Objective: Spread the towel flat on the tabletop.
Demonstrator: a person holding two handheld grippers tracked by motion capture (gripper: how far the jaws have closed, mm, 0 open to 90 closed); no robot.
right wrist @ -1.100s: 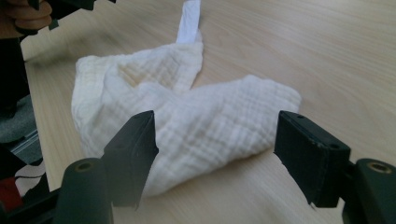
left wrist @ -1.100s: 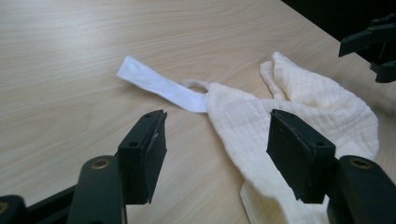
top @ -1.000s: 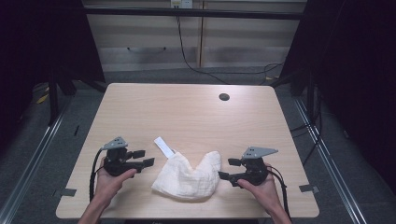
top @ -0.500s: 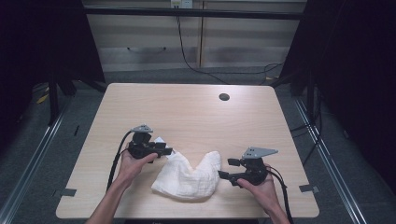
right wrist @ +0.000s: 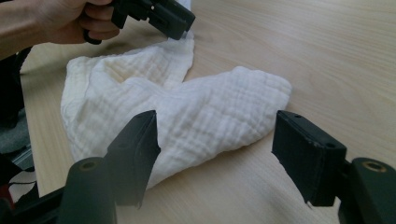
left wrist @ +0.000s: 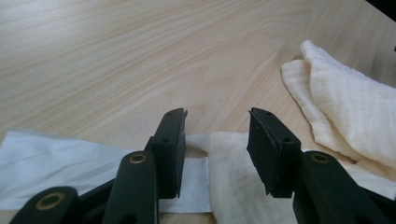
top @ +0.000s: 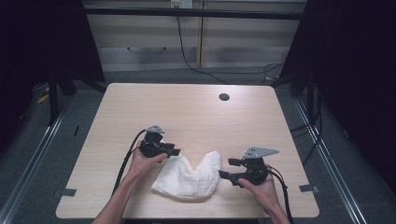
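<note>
White cloth (top: 187, 176) lies crumpled on the near part of the wooden surface (top: 196, 112), between the two hands, in the high view. The left hand-held gripper (top: 173, 151) is at the cloth's upper left corner, and the right hand-held gripper (top: 225, 168) is just beside the cloth's right lobe. A small dark hole (top: 224, 97) sits far back on the surface.

In the left gripper view, the left hand-held gripper (left wrist: 215, 140) has its jaws apart, with nothing between them. Under them a corner of the cloth (left wrist: 345, 107) meets a thin white sheet (left wrist: 56, 163) that lies flat on the surface.

In the right gripper view, the right hand-held gripper (right wrist: 215, 154) is wide open, with the jaws on either side of the near lobe of the cloth (right wrist: 187, 107) and not closed on it. Farther away, the left hand (right wrist: 60, 18) holds its gripper at the cloth's far corner.
</note>
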